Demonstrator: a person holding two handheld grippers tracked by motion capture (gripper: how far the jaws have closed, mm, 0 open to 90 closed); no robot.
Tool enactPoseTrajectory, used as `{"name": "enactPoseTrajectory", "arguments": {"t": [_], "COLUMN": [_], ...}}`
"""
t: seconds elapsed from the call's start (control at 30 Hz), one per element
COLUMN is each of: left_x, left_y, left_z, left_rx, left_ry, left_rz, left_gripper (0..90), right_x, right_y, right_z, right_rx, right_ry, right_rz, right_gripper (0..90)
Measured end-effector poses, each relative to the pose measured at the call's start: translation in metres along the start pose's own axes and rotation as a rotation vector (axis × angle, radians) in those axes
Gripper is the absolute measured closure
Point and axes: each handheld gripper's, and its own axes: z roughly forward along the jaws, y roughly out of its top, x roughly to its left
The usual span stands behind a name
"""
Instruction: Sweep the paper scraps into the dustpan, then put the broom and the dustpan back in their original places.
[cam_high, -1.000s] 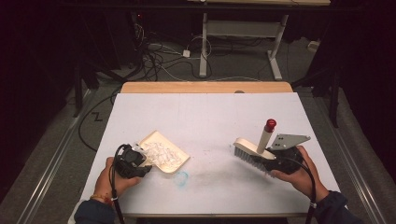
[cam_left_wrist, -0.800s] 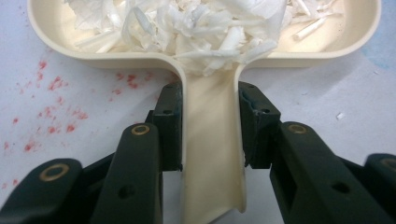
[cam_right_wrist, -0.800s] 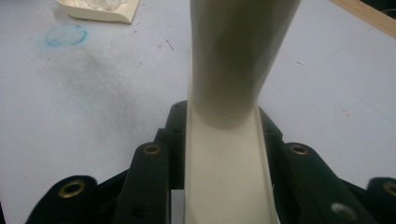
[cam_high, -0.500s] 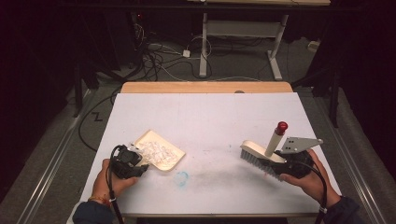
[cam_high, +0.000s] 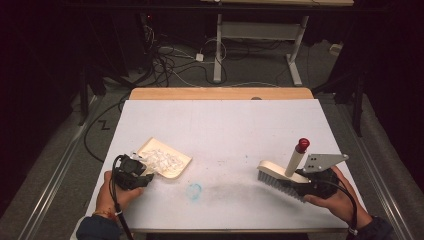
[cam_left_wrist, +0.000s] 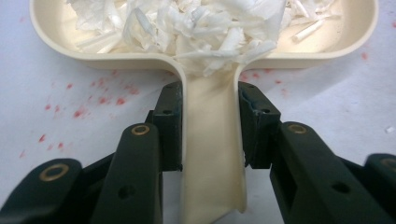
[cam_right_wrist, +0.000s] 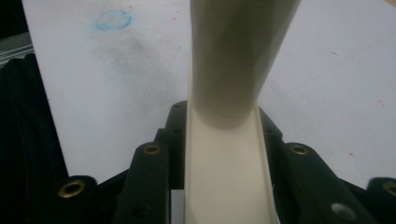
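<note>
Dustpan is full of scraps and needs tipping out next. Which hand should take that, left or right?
Left, most likely. The left gripper is already shut on the dustpan handle, scraps inside. The right gripper is shut on the brush, far across the table.

White table (cam_high: 220, 130), blue smudge (cam_high: 193, 190), red specks (cam_left_wrist: 79, 105); cables (cam_high: 170, 60) on floor behind.

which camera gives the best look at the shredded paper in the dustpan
The left gripper view: the paper scraps sit close up, heaped in the dustpan, individual strips clear. The high view shows them only as a small white patch.
</note>
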Motion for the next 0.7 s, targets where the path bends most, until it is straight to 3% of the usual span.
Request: {"name": "enactPoseTrajectory", "arguments": {"t": [0.27, 0.37, 0.7], "left_x": [0.006, 0.009, 0.012], "left_y": [-0.003, -0.003, -0.002], "left_z": [-0.002, 0.0, 0.0], "left_rx": [-0.035, -0.046, -0.068], "left_ry": [0.033, 0.05, 0.083], "left_rz": [-0.085, -0.111, -0.179], "left_gripper": [63.2, 63.2, 63.1], "right_x": [0.0, -0.005, -0.03], "right_y": [-0.006, -0.009, -0.016], "right_z": [-0.001, 0.001, 0.006], "right_rx": [0.056, 0.092, 0.124], "right_ry": [0.098, 0.096, 0.111], "right_rz": [-0.019, -0.028, -0.005], "right_gripper": [67.4, 67.3, 67.3]}}
